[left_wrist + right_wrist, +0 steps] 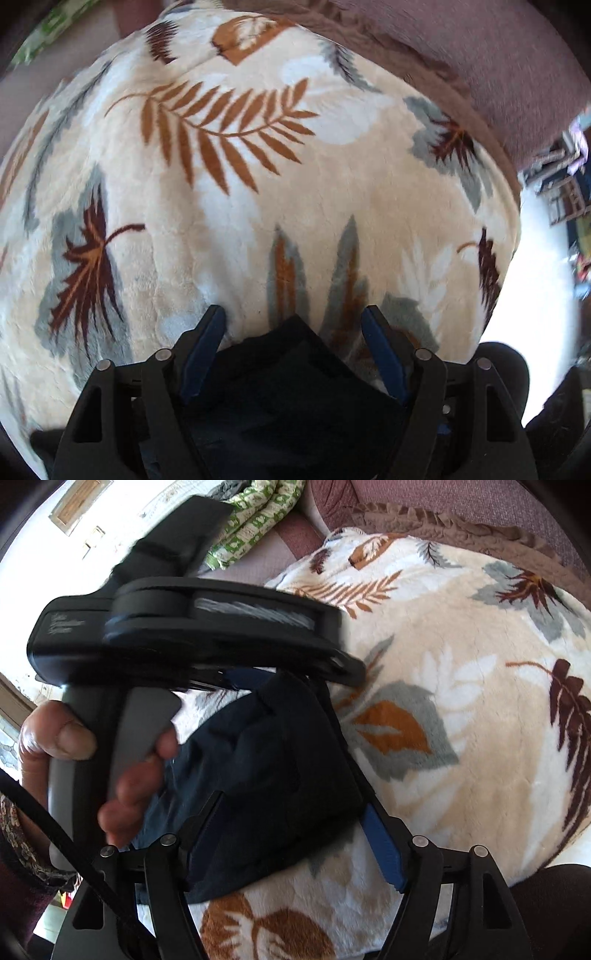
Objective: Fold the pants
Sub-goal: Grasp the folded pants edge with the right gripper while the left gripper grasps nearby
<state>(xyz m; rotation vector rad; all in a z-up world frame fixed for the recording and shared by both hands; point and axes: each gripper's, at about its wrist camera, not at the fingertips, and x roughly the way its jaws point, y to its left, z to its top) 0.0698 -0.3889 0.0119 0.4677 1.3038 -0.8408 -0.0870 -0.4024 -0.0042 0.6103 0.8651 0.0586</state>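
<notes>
The dark navy pants (266,760) lie folded into a small bundle on a cream blanket printed with leaves (461,709). In the right wrist view my right gripper (295,823) straddles the near end of the bundle; its jaws stand wide and only the bundle's edge brushes the right pad. A hand (70,738) holds my left gripper (295,677) over the bundle's far corner, pointing steeply down. In the left wrist view that corner of the pants (295,373) sits between the left gripper's (293,332) blue pads (205,347), and blanket shows in a gap beside the right pad.
A brown ruffled border (461,520) and maroon upholstery (517,74) run along the blanket's far side. A green patterned cloth (255,520) lies at the back left. A bright floor (535,295) and shelving (565,184) are beyond the blanket's right edge.
</notes>
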